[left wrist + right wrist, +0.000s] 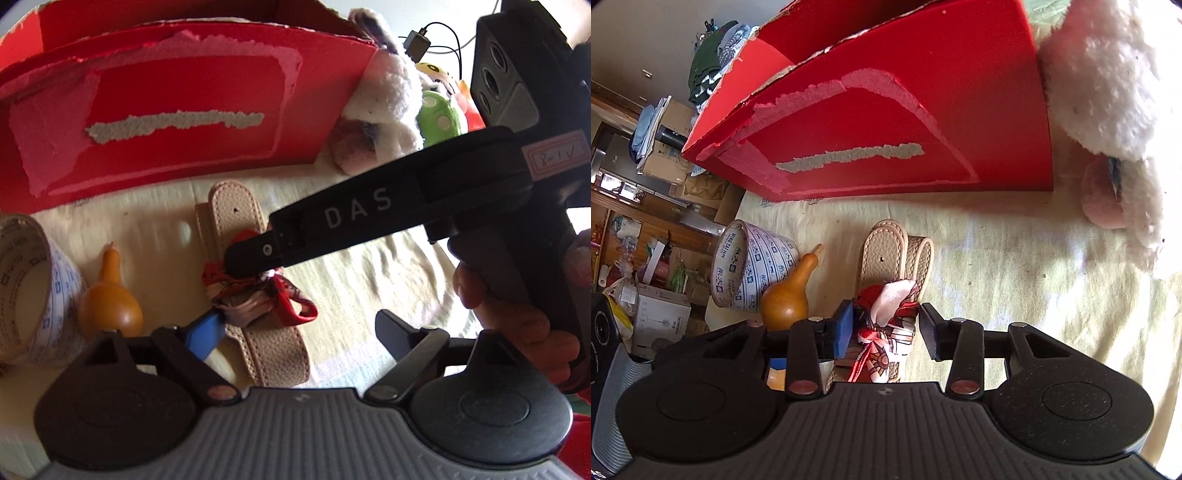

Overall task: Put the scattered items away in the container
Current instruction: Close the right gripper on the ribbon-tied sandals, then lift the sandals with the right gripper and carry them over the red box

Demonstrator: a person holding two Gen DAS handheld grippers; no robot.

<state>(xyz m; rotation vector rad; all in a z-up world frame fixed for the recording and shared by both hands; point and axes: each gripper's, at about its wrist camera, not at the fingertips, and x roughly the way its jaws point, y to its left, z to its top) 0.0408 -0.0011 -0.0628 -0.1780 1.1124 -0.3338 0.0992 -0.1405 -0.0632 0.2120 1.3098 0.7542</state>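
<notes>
A red cardboard box (155, 122) stands at the back, also in the right wrist view (886, 110). A beige leather strap (236, 206) with a red-and-white scarf (258, 299) tied round it lies on the cream cloth in front of the box. My right gripper (884, 325) is open, its jaws on either side of the scarf (890, 314) and strap (882, 240). In the left wrist view the right gripper's fingertip (240, 258) touches the scarf. My left gripper (295, 332) is open just behind the strap.
A brown gourd (110, 299) and a roll of printed tape (29, 288) lie left of the strap, also seen in the right wrist view, gourd (786, 291) and tape (750, 262). A white plush toy (384, 107) and a green plush (439, 114) sit right of the box.
</notes>
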